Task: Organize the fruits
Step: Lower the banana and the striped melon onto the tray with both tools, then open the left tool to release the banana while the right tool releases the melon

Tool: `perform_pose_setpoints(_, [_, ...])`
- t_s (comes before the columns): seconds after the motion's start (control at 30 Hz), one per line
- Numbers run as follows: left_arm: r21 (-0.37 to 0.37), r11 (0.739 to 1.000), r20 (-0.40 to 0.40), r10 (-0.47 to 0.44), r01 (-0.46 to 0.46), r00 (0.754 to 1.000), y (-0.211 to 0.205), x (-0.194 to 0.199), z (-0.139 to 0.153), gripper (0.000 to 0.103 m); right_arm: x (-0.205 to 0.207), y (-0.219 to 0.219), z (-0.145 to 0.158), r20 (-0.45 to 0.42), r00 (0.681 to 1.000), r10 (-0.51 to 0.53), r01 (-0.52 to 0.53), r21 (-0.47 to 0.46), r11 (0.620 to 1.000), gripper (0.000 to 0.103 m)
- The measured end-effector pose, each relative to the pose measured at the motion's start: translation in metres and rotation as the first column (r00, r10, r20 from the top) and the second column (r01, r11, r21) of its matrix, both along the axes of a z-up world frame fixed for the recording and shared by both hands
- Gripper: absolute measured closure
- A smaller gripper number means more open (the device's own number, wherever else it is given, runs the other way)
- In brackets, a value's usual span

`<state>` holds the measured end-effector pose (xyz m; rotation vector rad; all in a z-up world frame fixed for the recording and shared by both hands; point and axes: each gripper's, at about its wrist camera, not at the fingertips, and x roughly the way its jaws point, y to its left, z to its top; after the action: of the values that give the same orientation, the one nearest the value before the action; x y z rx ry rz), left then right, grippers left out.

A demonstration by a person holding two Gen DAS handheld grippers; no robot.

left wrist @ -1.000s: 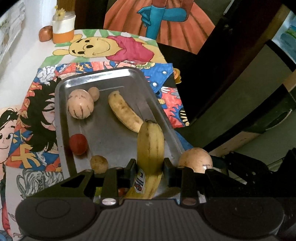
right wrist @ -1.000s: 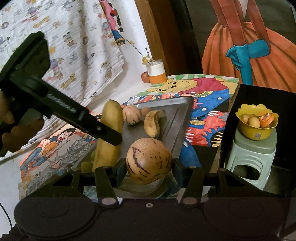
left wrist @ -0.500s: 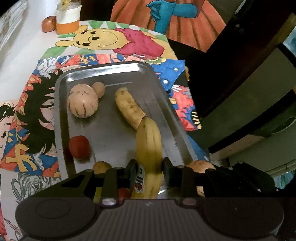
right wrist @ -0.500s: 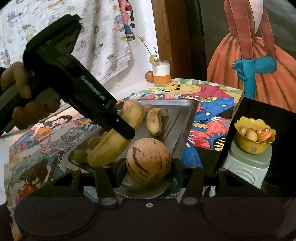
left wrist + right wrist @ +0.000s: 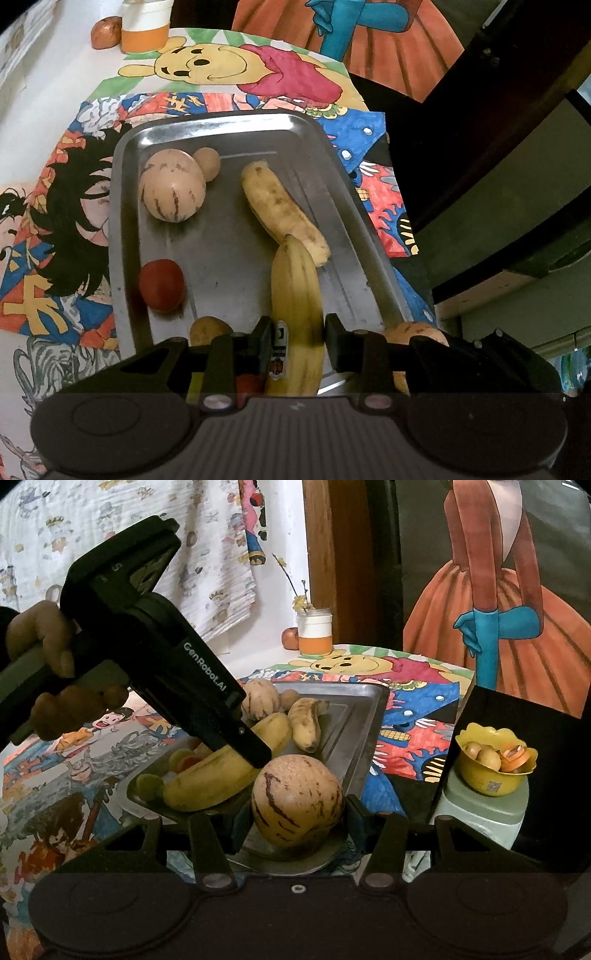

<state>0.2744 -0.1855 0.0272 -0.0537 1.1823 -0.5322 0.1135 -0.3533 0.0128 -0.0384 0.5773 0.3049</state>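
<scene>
A steel tray [image 5: 229,133] lies on the cartoon tablecloth. My left gripper [image 5: 297,334] is shut on a yellow banana [image 5: 295,295] and holds it low over the tray's near right part, its tip beside a second, spotted banana [image 5: 280,206]. The tray also holds a striped melon [image 5: 171,188], a small brown fruit [image 5: 207,163], a red tomato [image 5: 162,285] and a small potato-like fruit [image 5: 208,328]. My right gripper [image 5: 297,814] is shut on another striped melon [image 5: 295,801] at the tray's near corner [image 5: 354,760]. The left gripper [image 5: 255,751] also shows in the right wrist view.
A white and orange jar [image 5: 314,635] and a small apple [image 5: 290,638] stand at the table's far end. A yellow bowl of fruit [image 5: 491,764] sits on a pale green stool [image 5: 480,812] to the right, off the table. A dark cabinet edge [image 5: 480,147] is right of the tray.
My left gripper has lowered the banana towards the tray and moved it forward, next to the spotted banana. My right gripper still holds its melon near the tray's corner.
</scene>
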Motion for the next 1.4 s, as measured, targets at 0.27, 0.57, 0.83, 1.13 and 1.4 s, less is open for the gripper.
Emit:
perform_pose_setpoints(0.27, [-0.005, 1.0, 0.008, 0.0, 0.001, 1.0, 0.0, 0.0, -0.001, 0.069, -0.004, 0.005, -0.002, 0.018, 1.0, -0.005, 0.006, -0.033, 0.999, 0.047])
perform_pose_setpoints(0.57, [-0.006, 1.0, 0.005, 0.017, -0.017, 1.0, 0.001, 0.0, -0.002, 0.065, -0.005, 0.009, -0.003, 0.025, 1.0, -0.016, 0.017, -0.046, 0.999, 0.047])
perform_pose_setpoints(0.83, [0.002, 1.0, 0.017, 0.017, -0.017, 1.0, 0.0, -0.002, 0.001, 0.062, -0.006, 0.011, -0.003, 0.025, 0.999, -0.026, 0.027, -0.043, 0.999, 0.045])
perform_pose_setpoints(1.13, [-0.008, 0.999, 0.018, 0.033, -0.033, 0.999, 0.005, -0.001, 0.003, 0.048, -0.006, 0.011, -0.003, 0.022, 0.999, -0.035, 0.036, -0.038, 0.999, 0.046])
perform_pose_setpoints(1.4, [-0.026, 0.999, 0.051, 0.041, -0.04, 0.998, 0.007, -0.008, 0.014, 0.028, -0.012, 0.013, 0.004, 0.051, 0.996, -0.067, 0.067, -0.014, 0.998, 0.044])
